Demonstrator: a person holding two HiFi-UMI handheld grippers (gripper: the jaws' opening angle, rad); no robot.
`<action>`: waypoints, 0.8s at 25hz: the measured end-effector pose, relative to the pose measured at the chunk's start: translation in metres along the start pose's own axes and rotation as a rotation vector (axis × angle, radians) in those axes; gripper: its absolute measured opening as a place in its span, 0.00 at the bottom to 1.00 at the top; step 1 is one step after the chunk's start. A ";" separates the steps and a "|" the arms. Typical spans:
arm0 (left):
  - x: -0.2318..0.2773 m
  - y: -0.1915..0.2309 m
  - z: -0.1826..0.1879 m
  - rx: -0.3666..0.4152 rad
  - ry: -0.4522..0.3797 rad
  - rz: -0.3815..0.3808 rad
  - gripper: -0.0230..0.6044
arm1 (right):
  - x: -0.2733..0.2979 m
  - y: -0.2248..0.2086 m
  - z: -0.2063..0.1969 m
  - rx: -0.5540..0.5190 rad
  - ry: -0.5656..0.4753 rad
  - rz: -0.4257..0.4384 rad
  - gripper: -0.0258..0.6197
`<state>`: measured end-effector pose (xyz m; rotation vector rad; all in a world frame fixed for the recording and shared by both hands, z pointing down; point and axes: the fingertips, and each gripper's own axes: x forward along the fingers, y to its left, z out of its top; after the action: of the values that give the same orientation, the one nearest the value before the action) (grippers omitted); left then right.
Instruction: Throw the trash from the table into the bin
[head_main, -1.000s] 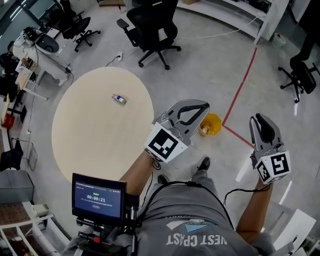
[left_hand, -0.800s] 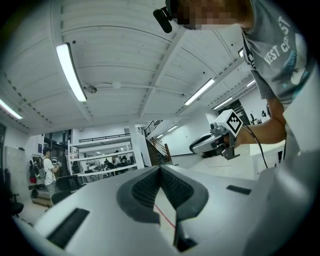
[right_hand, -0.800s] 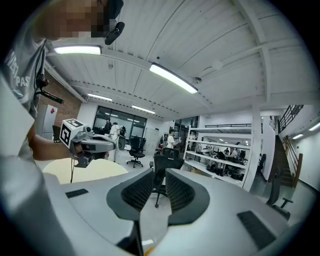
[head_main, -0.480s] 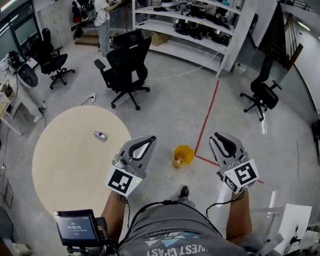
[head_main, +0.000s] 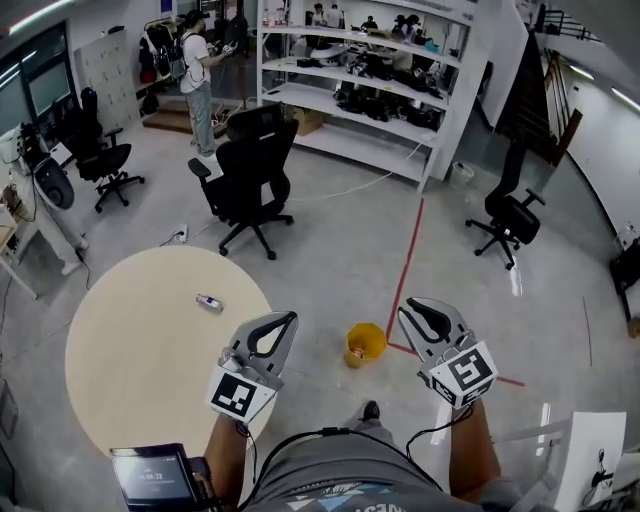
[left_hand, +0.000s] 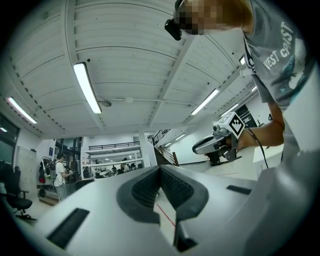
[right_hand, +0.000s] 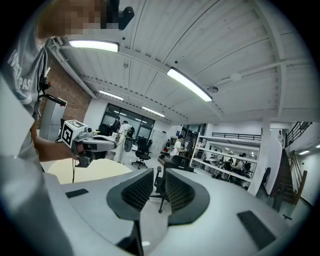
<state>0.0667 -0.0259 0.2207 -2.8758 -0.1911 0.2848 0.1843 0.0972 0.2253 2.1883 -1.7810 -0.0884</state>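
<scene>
On the round desk (head_main: 130, 380) the bottle (head_main: 209, 303) lies on its side, ahead and left of our left claw (head_main: 289, 321), pressed together and empty, which is nearer than our right claw (head_main: 408, 311), spread just a crack, empty too.

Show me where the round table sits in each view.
Head view: round table, lower left.
Left gripper view: not in it.
Right gripper view: beige patch at left, mid-height.
Shared landmark: white shelving, top centre in head view; distant left-centre in left gripper view; right-centre in right.
</scene>
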 end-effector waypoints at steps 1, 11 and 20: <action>-0.007 0.002 0.001 0.002 0.002 0.002 0.10 | 0.001 0.006 0.003 -0.004 0.000 0.000 0.13; -0.072 0.042 0.005 -0.005 -0.006 0.084 0.10 | 0.042 0.060 0.037 -0.060 -0.012 0.070 0.13; -0.124 0.088 -0.016 -0.008 0.050 0.201 0.10 | 0.110 0.101 0.054 -0.094 -0.023 0.195 0.13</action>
<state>-0.0415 -0.1330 0.2353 -2.9094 0.1071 0.2491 0.1005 -0.0375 0.2195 1.9458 -1.9513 -0.1497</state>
